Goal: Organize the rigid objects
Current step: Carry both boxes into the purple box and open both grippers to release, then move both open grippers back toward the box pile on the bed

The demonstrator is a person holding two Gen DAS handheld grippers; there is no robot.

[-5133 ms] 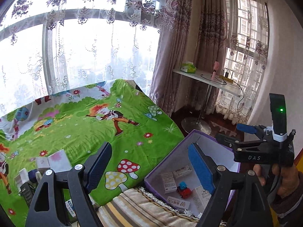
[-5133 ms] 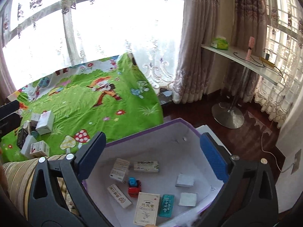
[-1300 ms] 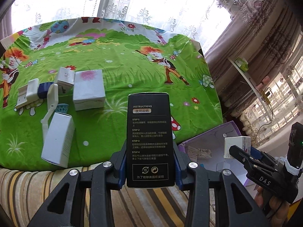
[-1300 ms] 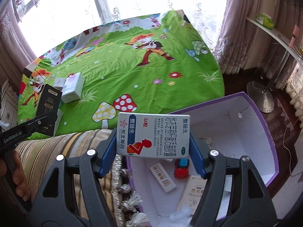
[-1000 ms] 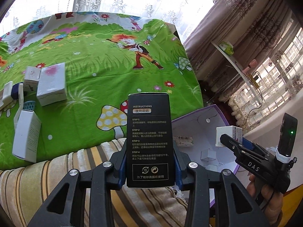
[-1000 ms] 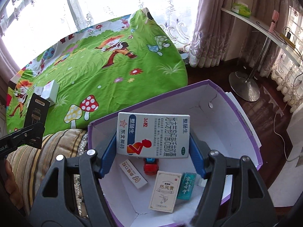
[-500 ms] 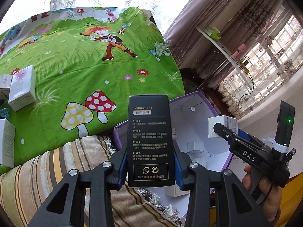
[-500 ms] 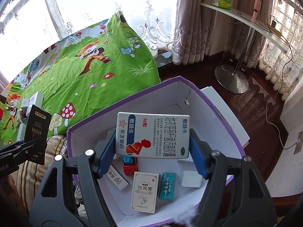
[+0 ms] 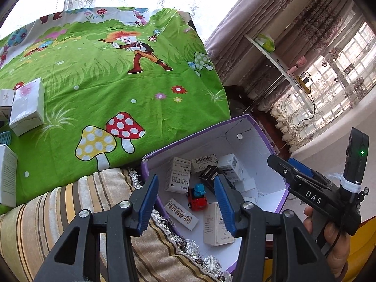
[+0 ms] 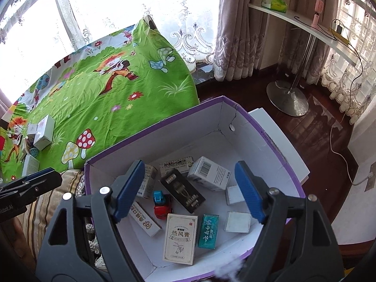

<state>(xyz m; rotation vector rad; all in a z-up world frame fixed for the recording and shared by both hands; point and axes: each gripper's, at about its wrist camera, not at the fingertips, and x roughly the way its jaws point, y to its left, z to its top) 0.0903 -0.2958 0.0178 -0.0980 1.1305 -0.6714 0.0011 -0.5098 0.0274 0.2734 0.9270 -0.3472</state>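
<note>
Entry: release step, both tongs over the purple-rimmed box (image 10: pixel 270 136) at lower centre of the right wrist view. Left gripper (image 9: pixel 185 202): jaws had just been opening, nothing between the blue pads; the black box (image 10: pixel 182 193) lay tilted on the box floor, centre of frame, resting partly on other cartons. Right gripper (image 10: pixel 188 190): jaws had just been opening, wide and empty; the white barcode carton (image 10: pixel 209 172) lay just above and right of the black box. Red toy car (image 10: pixel 162 203) beside them. Remaining stock: white cartons (image 9: pixel 28 105) on the green cloth (image 9: pixel 105 82), at left of the left wrist view. Handling note, as judgement: lift both tongs straight up clear of the box walls before swinging left, so the open pads snag no carton.
</note>
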